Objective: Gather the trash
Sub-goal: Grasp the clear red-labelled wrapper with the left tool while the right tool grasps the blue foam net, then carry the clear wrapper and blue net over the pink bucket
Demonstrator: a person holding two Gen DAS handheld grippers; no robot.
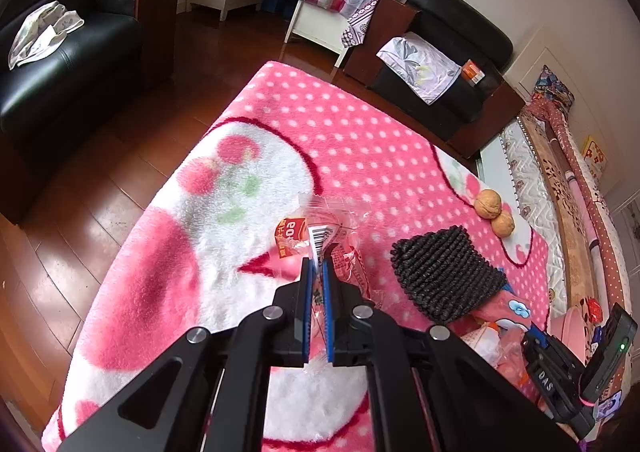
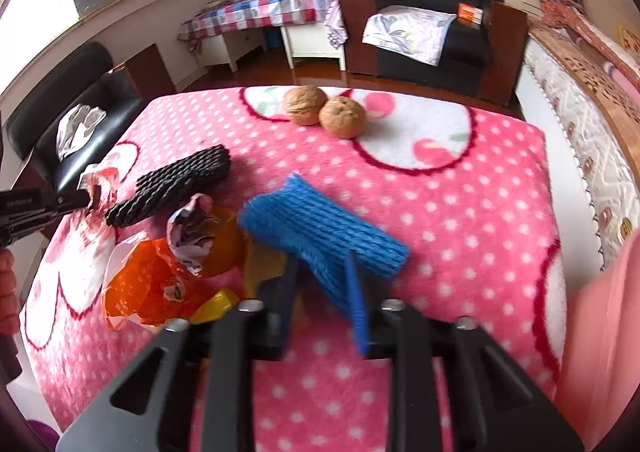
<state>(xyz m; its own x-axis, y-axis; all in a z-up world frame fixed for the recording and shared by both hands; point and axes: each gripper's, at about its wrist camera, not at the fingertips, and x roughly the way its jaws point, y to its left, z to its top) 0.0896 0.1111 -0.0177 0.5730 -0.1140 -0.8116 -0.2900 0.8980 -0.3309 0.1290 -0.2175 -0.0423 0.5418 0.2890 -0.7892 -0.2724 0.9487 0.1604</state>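
Crinkly clear plastic wrapper (image 1: 320, 228) with a red label sits mid-frame in the left wrist view, pinched tight in the left gripper (image 1: 317, 266). The right gripper (image 2: 324, 272) squeezes the near end of a blue foam net sleeve (image 2: 320, 230), which runs toward the frame's upper left.

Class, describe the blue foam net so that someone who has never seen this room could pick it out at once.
Start at the pink dotted blanket spread over the table. Near its front edge, the right gripper has a ribbed blue foam net between its fingers. The black foam net lying to its left has the same ribbing, but only this one is bright blue.
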